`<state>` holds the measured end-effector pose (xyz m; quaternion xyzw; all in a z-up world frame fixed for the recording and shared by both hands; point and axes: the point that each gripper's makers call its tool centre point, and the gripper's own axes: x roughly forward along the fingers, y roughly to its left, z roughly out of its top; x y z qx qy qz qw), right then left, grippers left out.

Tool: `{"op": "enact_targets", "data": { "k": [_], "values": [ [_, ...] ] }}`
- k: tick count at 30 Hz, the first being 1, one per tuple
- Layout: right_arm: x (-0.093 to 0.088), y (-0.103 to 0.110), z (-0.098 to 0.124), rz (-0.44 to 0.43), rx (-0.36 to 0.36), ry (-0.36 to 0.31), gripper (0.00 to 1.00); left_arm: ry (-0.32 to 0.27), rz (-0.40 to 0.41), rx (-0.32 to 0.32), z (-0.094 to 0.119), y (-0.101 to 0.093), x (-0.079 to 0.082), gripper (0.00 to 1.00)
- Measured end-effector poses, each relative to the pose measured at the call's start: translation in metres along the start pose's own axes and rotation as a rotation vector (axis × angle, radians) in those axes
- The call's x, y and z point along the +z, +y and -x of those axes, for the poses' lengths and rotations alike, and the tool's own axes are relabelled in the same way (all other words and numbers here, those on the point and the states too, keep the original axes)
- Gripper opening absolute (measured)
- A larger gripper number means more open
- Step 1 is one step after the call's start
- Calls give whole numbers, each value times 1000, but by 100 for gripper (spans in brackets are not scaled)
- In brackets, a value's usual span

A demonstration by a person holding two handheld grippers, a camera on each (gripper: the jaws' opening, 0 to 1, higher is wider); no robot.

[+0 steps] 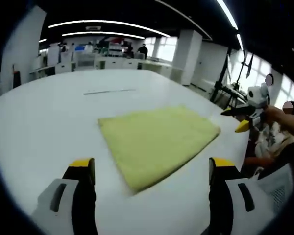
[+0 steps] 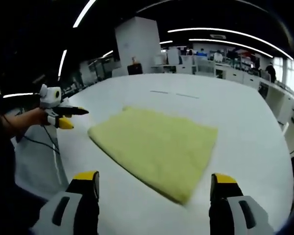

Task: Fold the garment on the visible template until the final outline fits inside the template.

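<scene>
A yellow-green fleecy garment (image 1: pixel 157 142) lay folded flat on the white bench (image 1: pixel 49 112), bare bench all around; both grippers (image 1: pixel 152 169) (image 2: pixel 155 183) hovered released.

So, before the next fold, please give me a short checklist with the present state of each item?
1. Yellow-green cloth lies flat on the white table: ok.
2. Whole cloth in view: ok.
3. Left claw open, holding nothing: ok.
4. Right claw open, holding nothing: ok.
5. Both claws apart from the cloth: ok.
6. Template outline visible around the cloth: cannot tell.
</scene>
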<state>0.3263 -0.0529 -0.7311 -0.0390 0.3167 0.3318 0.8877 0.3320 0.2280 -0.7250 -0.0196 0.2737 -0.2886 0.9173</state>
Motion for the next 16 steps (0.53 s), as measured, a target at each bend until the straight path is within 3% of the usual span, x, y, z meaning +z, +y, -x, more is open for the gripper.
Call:
{"op": "enact_targets", "data": {
  "k": [3,16],
  "values": [
    [1,2,1,-2,4,-8,97,-7,-6,-4,2,-1,1,99],
    [2,4,0,0,-11,-16,99,-11,-17,32,9,5,1,99]
  ]
}}
